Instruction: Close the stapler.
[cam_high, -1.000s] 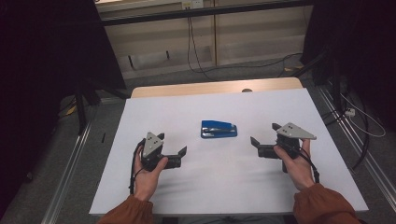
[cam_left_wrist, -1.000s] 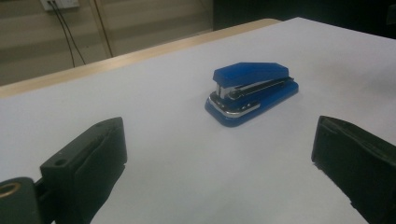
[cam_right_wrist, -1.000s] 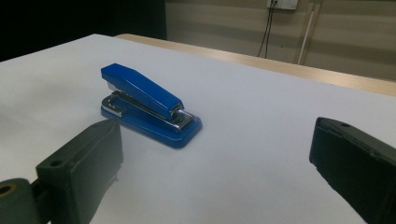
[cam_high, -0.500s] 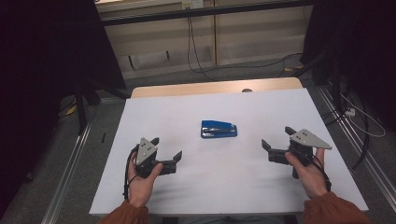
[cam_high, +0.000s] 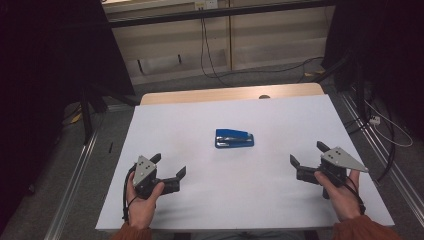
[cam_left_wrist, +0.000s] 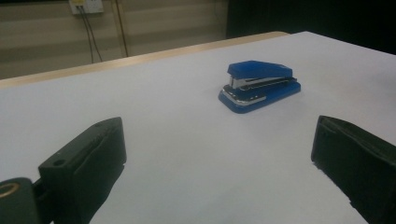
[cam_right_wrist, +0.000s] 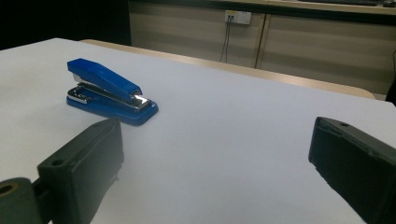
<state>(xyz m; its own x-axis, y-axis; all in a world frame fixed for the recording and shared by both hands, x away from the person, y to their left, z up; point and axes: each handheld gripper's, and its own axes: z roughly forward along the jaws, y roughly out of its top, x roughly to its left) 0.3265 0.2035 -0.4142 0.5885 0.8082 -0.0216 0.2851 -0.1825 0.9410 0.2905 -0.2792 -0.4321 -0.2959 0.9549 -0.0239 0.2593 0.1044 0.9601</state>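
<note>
A blue stapler (cam_high: 234, 138) lies flat near the middle of the white table (cam_high: 200, 125). My left gripper (cam_high: 169, 167) is low at the near left, open and empty, jaws aimed toward the stapler. My right gripper (cam_high: 307, 154) is at the near right, also open and empty. In the left gripper view the stapler (cam_left_wrist: 259, 85) sits ahead, right of centre, well beyond the spread jaws. In the right gripper view the stapler (cam_right_wrist: 109, 92) lies ahead to the left, just past the left jaw.
The table's far edge shows a wooden strip (cam_high: 230, 93). Beyond it runs a wall panel with cables (cam_high: 205, 45) hanging down. Metal rails (cam_high: 75, 175) flank the table on both sides, with more cables (cam_high: 385, 130) at the right.
Both hands have drawn back toward the near edge of the table and slightly outward. The stapler has not moved. Both grippers stay open.
</note>
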